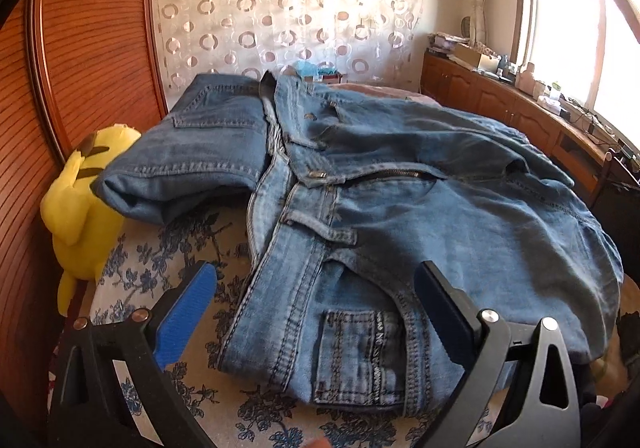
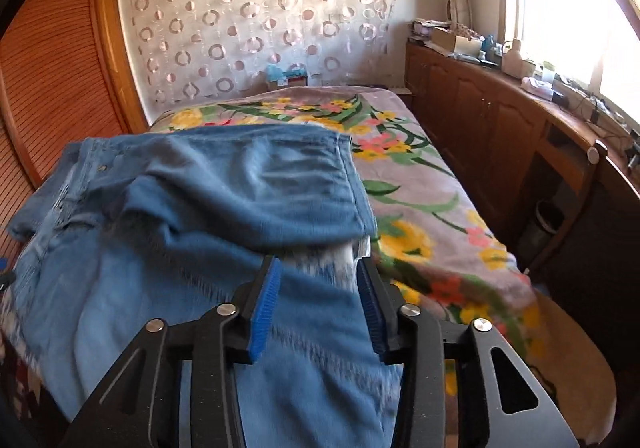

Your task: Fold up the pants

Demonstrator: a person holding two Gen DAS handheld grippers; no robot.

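- Your left gripper (image 1: 316, 312) hangs wide open over the jeans (image 1: 400, 216) on the bed (image 1: 160, 260) — waistband nearest it.
- Your right gripper (image 2: 316, 308) is narrowed around denim (blurred; grip uncertain), legs running away rightward.

faded matt denim pants (image 1: 400, 184), ribbed blue plastic pads (image 1: 184, 312), glossy wood wardrobe (image 1: 88, 28)

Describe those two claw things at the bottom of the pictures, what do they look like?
Both look alike. The left gripper and the right gripper have matte black frames with cut-out slots and angular link arms joined by round silver pivot bolts. Each carries two flat black fingers lined on the inner face with ribbed bright blue pads. No cables, labels or sleeves show.
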